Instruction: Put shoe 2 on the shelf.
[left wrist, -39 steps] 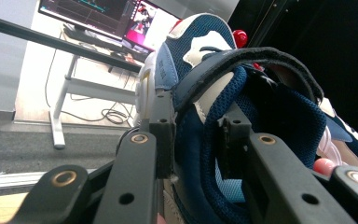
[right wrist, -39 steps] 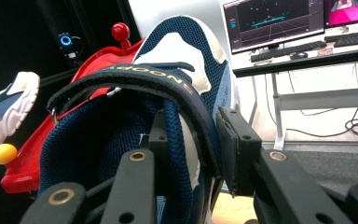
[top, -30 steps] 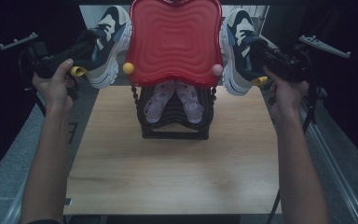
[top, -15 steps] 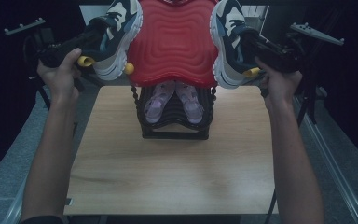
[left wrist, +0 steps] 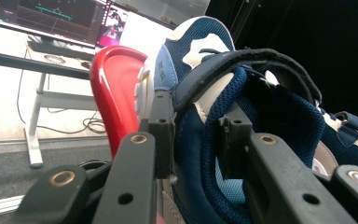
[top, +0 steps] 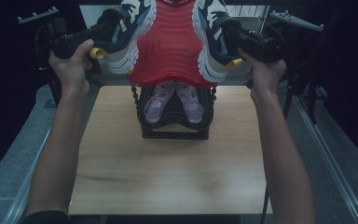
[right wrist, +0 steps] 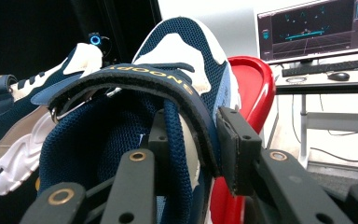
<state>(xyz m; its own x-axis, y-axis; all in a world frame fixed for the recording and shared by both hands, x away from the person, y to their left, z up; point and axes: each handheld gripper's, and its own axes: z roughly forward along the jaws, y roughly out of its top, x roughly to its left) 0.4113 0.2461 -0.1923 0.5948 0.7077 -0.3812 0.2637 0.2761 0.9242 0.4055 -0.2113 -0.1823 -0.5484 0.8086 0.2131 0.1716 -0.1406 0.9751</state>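
Looking down from the high view, I see my left gripper [top: 103, 43] at the upper left of the frame, its jaws clamped on the collar of the left sneaker [top: 126, 42], and my right gripper [top: 230, 39] at the upper right, its jaws clamped on the collar of the right sneaker [top: 209, 42]. Both navy-and-white shoes hang in the air at the top centre, soles turned inward and pressed against either side of the red tray [top: 172, 51], which sits between them. Below it, on the wooden bench [top: 168, 177], stands a black rack [top: 175, 122] with a pair of small pink shoes [top: 172, 100] in it. In the left gripper view the jaws pinch the padded heel edge of that sneaker [left wrist: 205, 116], with the tray [left wrist: 114, 88] just behind. In the right gripper view the jaws grip the collar and strap of the other shoe [right wrist: 168, 93], the tray [right wrist: 251, 88] at right.
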